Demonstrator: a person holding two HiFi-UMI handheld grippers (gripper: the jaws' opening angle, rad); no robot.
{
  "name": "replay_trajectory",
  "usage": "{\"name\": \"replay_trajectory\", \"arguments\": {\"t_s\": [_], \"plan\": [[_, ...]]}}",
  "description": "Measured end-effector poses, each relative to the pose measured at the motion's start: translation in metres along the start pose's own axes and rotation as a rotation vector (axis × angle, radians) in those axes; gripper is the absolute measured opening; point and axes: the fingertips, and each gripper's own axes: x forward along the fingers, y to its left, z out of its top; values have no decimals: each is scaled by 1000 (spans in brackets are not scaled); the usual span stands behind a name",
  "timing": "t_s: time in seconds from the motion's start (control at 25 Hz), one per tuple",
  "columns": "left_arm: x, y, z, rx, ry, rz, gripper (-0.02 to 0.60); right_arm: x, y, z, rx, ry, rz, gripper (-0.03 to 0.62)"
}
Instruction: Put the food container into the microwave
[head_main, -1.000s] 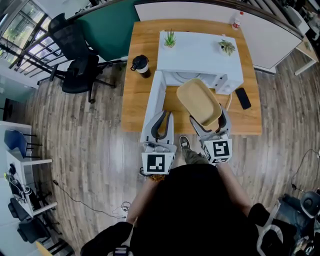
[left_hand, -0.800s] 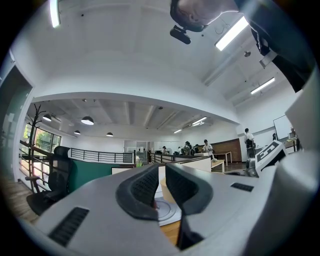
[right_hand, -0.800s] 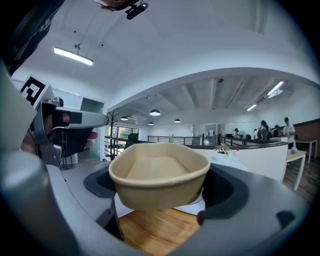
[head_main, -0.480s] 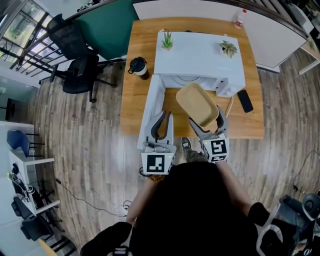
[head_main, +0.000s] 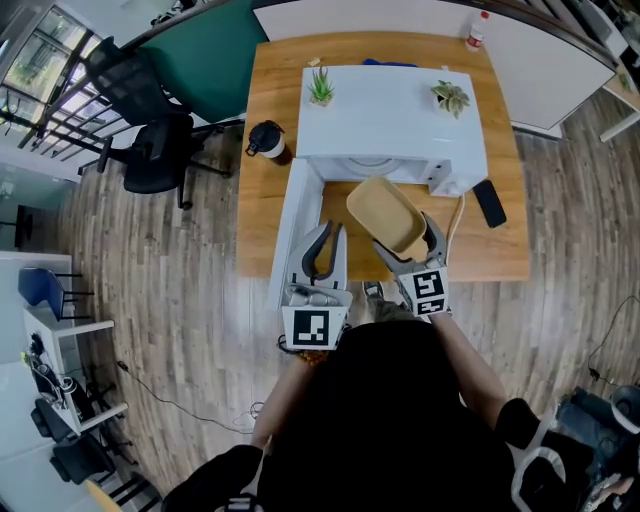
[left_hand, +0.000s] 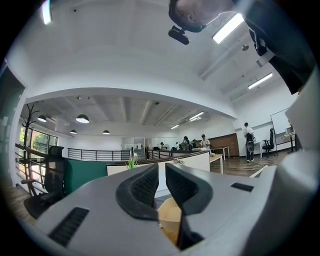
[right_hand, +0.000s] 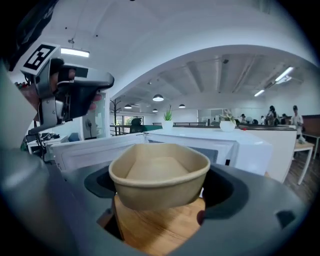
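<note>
Right tongs pinch tan, empty, round-cornered food container | left tongs pressed together

A: Items on table?
B: Black flask, left side. Black phone, right edge. Red-capped bottle, near far right corner.
A: Beside the table?
B: Black chair, left, on wood floor.

Wooden tabletop in front of me carries four things. White microwave sits mid-back, its door swung open toward me past the near edge. Dark lidded cup just beside its left side. Black phone lies flat near the right edge. Red-capped bottle at the far right corner.
</note>
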Motion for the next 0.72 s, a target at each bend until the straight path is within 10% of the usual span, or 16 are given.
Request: {"name": "replay_trajectory", "arguments": {"t_s": [0.72], "plan": [[6, 15, -21, 22, 61, 53, 57, 49, -28, -55, 42, 109, -5, 512]]}}
